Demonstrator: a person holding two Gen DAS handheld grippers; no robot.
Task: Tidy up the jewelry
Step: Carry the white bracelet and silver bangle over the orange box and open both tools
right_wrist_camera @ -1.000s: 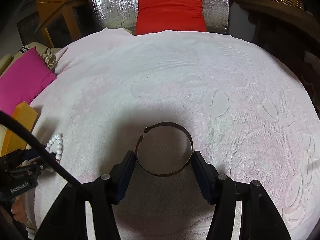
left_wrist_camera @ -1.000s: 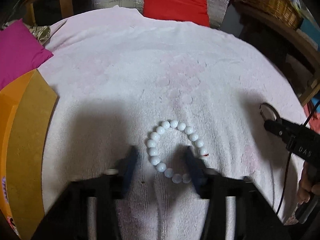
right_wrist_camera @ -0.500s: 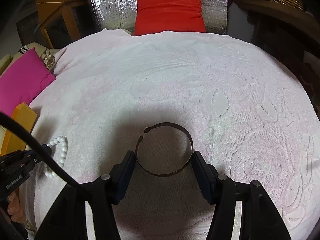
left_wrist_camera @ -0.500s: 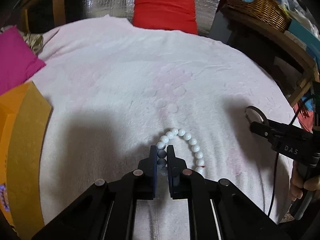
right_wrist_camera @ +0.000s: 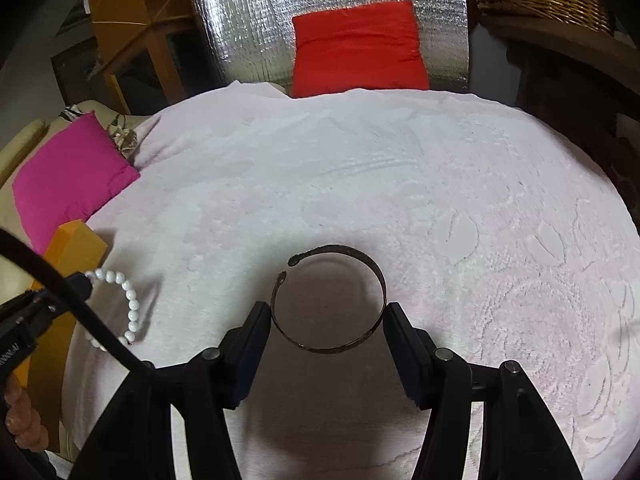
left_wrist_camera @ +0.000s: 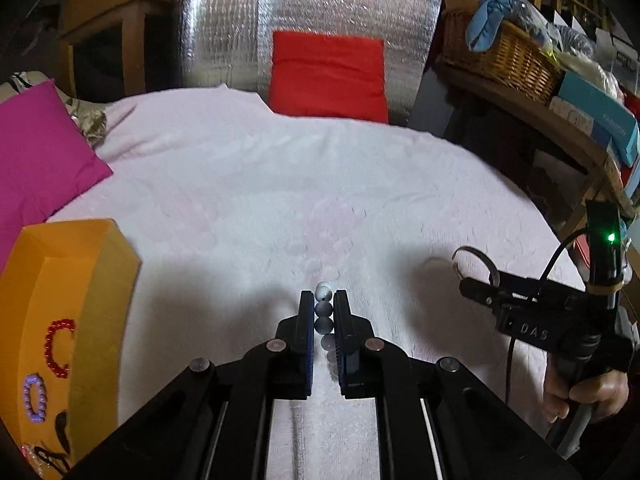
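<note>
Left gripper (left_wrist_camera: pixel 323 300) clenched on white bead bracelet (right_wrist_camera: pixel 120 304), loop dangling above pink towel (right_wrist_camera: pixel 360 184). Right gripper (right_wrist_camera: pixel 328 316) grasping metal cuff bangle (right_wrist_camera: pixel 332 300) crosswise, gap facing away-left.

The bead bracelet (right_wrist_camera: pixel 120 304) is white. The cuff (right_wrist_camera: pixel 332 300) is dark bronze metal. The towel (right_wrist_camera: pixel 360 184) is pale pink with a raised leaf pattern. The box (left_wrist_camera: pixel 72 280) at its left edge is orange and holds red beads (left_wrist_camera: pixel 58 346) and purple beads (left_wrist_camera: pixel 34 398). One cushion (right_wrist_camera: pixel 356 48) is red, the other cushion (right_wrist_camera: pixel 72 180) magenta. Both tools are black.
</note>
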